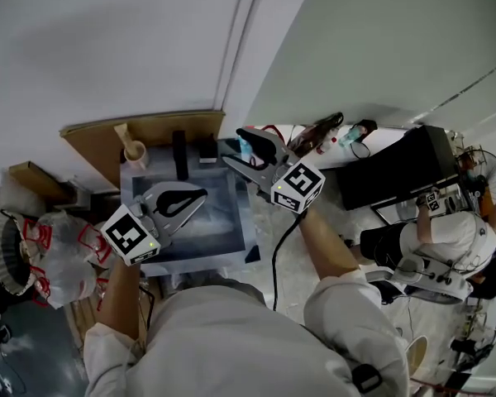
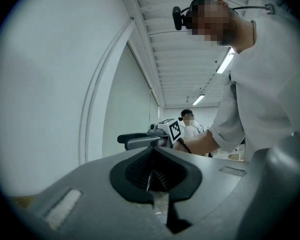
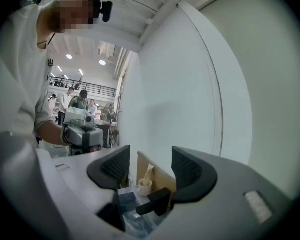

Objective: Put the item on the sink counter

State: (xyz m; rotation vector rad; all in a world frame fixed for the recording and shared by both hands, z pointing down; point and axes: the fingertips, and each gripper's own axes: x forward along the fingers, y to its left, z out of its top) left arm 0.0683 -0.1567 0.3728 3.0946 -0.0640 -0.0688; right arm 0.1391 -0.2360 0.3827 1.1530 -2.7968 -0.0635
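Observation:
In the head view a steel sink [image 1: 223, 222] stands against the wall, with a black faucet [image 1: 179, 154] at its back. A pale cup with a wooden stick in it [image 1: 135, 151] rests on the counter's back left corner, in front of a wooden board [image 1: 161, 128]. My left gripper [image 1: 203, 195] hovers over the basin, shut and empty; the left gripper view shows its pads [image 2: 151, 176] meeting. My right gripper [image 1: 233, 147] is held above the sink's back right, open, with nothing between its fingers. In the right gripper view the cup [image 3: 144, 186] and faucet [image 3: 157, 202] lie below that gripper [image 3: 150, 169].
A filled plastic bag [image 1: 58, 246] and a cardboard box [image 1: 25, 180] sit left of the sink. To the right are a black case [image 1: 397, 168], cables and bottles [image 1: 331, 131], and a seated person [image 1: 446, 238]. The white wall is close behind the sink.

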